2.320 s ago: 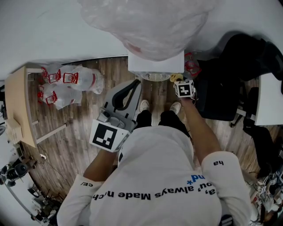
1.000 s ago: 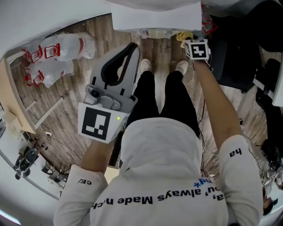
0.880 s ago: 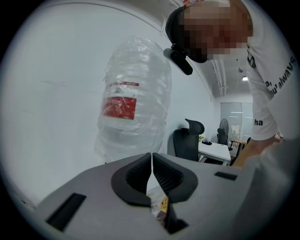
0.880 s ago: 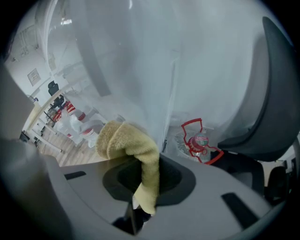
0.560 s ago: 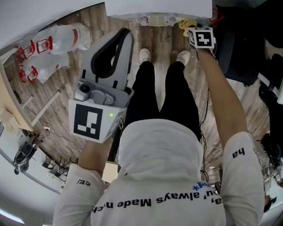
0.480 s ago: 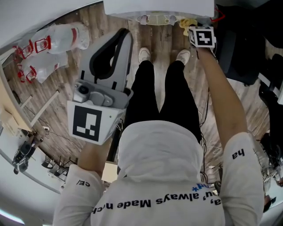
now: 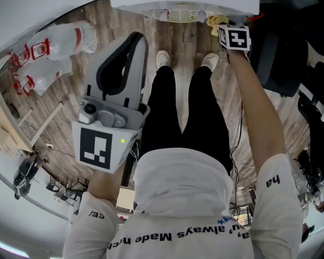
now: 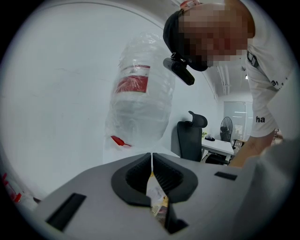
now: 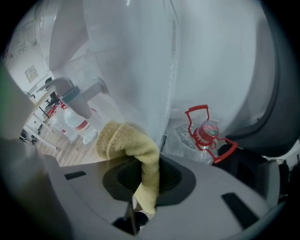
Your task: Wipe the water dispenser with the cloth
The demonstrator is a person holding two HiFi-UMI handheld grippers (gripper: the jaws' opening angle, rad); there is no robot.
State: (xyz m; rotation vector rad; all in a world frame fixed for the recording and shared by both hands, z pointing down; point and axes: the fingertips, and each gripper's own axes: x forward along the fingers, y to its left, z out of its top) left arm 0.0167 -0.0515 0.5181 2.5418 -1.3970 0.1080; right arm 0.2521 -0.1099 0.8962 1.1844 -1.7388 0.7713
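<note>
Right gripper view: cloth (image 9: 138,157) between shut jaws, beside water dispenser (image 9: 131,56).

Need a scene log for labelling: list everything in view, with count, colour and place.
dispenser: one, white, before the person
big bottle: one, clear, wrapped, atop it
cloth: one, yellow, at the dispenser
spare bottles: several, clear, red handles, floor left; another right of dispenser
chair: one, black, right
floor: wood
left gripper: grey, raised, fingers together, empty
right gripper: grey, fingers shut on cloth
person: white shirt, black trousers
</note>
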